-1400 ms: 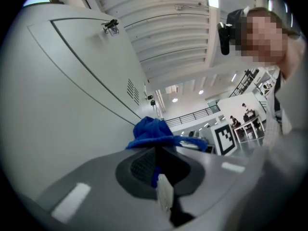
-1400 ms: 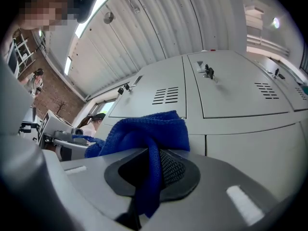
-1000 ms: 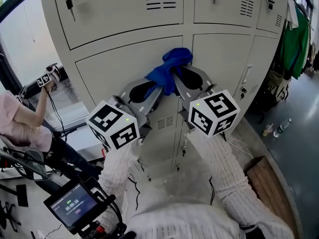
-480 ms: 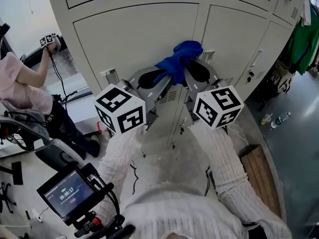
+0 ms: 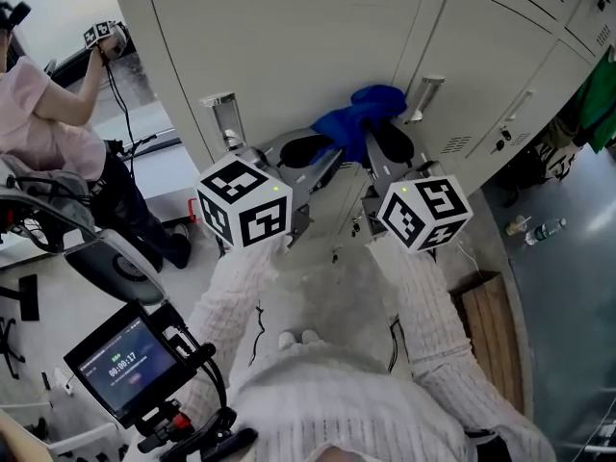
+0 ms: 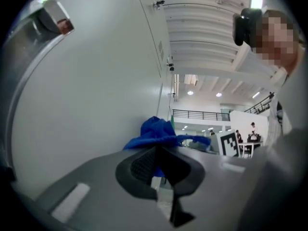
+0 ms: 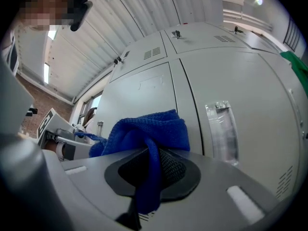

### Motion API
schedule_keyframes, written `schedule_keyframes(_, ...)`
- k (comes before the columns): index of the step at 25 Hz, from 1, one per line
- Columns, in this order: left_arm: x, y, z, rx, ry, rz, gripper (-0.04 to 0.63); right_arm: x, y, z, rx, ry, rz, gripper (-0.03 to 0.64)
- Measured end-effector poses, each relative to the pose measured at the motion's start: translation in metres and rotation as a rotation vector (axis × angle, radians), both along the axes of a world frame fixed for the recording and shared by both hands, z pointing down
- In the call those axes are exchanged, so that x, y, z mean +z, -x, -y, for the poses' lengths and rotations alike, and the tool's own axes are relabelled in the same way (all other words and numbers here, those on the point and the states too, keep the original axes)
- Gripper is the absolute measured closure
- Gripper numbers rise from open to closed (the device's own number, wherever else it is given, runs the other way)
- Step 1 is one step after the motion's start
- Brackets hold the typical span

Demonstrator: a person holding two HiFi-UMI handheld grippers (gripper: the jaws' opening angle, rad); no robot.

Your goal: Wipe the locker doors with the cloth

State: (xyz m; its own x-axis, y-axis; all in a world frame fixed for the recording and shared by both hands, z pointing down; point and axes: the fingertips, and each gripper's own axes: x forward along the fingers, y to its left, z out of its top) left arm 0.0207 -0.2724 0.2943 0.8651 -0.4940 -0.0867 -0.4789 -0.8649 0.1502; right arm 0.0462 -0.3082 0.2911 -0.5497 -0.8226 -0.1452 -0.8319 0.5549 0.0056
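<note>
The blue cloth (image 5: 358, 120) is bunched against the pale locker doors (image 5: 289, 51), close to the upright seam between two doors, and both grippers hold it from below. The left gripper (image 5: 310, 150) has its jaws closed down on one end of the cloth; in the left gripper view (image 6: 159, 163) a fold of blue sits pinched between the dark pads while the rest of the cloth (image 6: 155, 131) rises above them beside the door face. The right gripper (image 5: 387, 141) is likewise clamped on the cloth; in the right gripper view (image 7: 150, 170) a strip of the cloth (image 7: 144, 129) hangs down between the pads. A metal handle (image 5: 222, 115) stands on the door to the left of the cloth, and another handle (image 5: 426, 95) is just to its right. Far left, a person in a pink top (image 5: 38, 114) raises one arm; a small screen (image 5: 117, 364) sits near left.
</note>
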Motion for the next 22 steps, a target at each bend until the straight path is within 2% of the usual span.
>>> schedule_keyframes(3, 0.014, 0.003, 0.001, -0.006, 0.033, 0.011, 0.589, 0.017, 0.003, 0.000, -0.003, 0.038, 0.013, 0.566)
schedule_keyframes(22, 0.093, 0.012, -0.002, -0.031, 0.246, 0.009, 0.589, 0.107, 0.013, -0.002, -0.014, 0.284, -0.056, 0.566)
